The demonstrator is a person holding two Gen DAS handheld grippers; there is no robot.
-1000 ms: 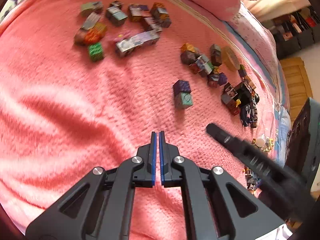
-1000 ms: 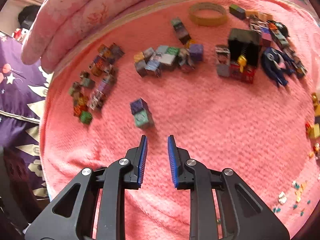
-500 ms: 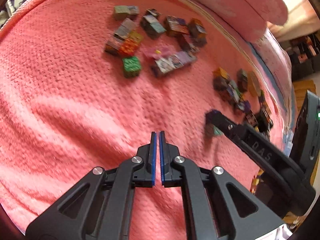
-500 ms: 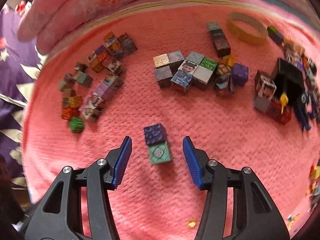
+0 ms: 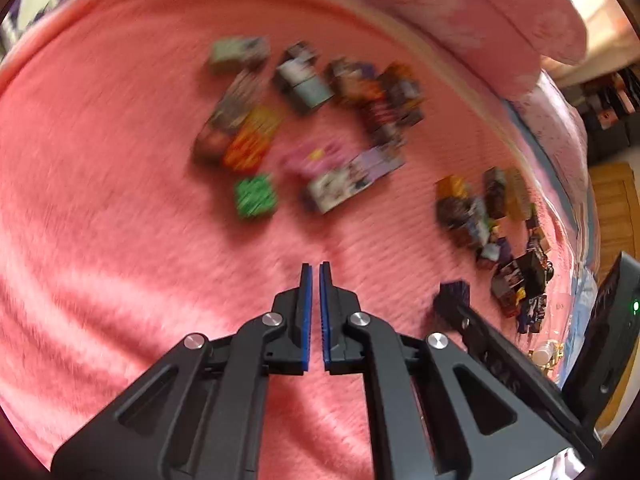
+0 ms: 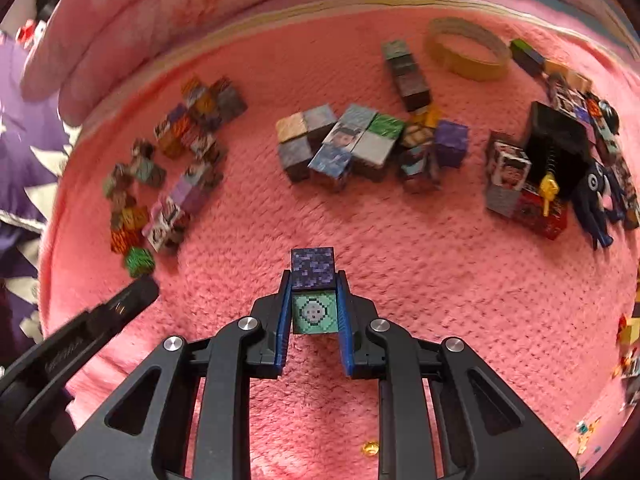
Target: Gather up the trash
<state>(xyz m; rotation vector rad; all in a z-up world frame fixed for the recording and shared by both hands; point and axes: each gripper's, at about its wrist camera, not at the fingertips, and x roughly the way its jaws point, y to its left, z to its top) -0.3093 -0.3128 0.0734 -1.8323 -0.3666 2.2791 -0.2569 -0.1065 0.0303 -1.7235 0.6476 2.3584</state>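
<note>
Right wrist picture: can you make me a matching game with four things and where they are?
Things:
1. purple-and-teal block pair
2. yellow tape ring
3. green block
4. dark blue toy figure

Places:
A. far edge of the pink blanket
B. between the right hand-held gripper fingers
C. right side, by the black box
D. left side, near the left hand-held gripper tip

Pairs: 1-B, 2-A, 3-D, 4-C

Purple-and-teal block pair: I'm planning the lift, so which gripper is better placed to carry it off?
Right. The right gripper has its jaws closed around the purple-and-teal block pair on the pink blanket. The left gripper is shut on nothing, off to the side.
</note>
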